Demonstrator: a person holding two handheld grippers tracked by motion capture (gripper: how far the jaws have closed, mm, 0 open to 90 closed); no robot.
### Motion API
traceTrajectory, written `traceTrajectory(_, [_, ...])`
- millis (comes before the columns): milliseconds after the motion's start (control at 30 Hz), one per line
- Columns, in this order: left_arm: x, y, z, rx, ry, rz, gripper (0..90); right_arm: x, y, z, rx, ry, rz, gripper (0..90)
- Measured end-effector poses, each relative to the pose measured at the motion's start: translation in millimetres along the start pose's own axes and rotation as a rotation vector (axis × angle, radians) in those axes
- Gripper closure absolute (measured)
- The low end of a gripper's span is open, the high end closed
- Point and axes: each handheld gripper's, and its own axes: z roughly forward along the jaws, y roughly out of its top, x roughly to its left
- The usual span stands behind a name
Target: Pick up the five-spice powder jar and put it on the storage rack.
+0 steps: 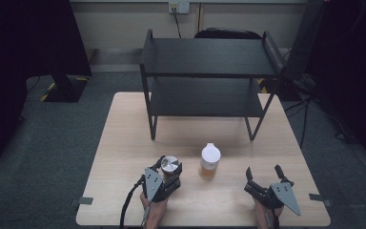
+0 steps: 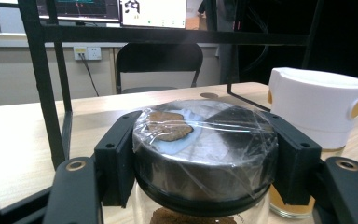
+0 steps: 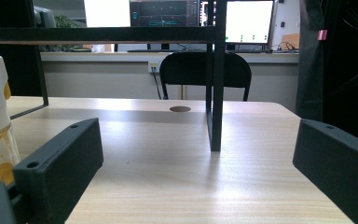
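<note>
Left claw [image 2: 205, 172]: pinching foil-lidded glass jar [image 2: 205, 149], contents apparently brown granules. Right claw [image 3: 196, 172]: spread, nothing between. White-capped bottle [image 1: 210, 161]: upright on worktop [image 1: 124, 143], beside jar.

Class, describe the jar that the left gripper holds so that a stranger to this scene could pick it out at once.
Start at the black two-tier shelf at the far side of the wooden table, then come toward the near edge. Two jars stand there; take the left-hand jar, clamped between the left gripper jaws. Its dark lid is wrapped in clear film, whereas the neighbouring bottle has a white cap and stands free.
</note>
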Motion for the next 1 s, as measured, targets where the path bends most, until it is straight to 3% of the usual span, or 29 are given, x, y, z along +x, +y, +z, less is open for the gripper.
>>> traceTrajectory(500, [4.3,11.0,-1.5,-0.008,-0.028,-0.003,35.2,0.0,0.0,0.0,0.0,0.0,0.0,0.1])
traceTrajectory(733, [11.4,23.3,-4.8,-0.019,-0.083,-0.011,35.2,0.0,0.1,0.0,0.0,0.0,0.0,0.1])
traceTrajectory(1000, [20.1,44.1,-6.9,-0.032,-0.154,0.03,35.2,-0.4,0.0,0.0,0.0,0.002,0.0,0.1])
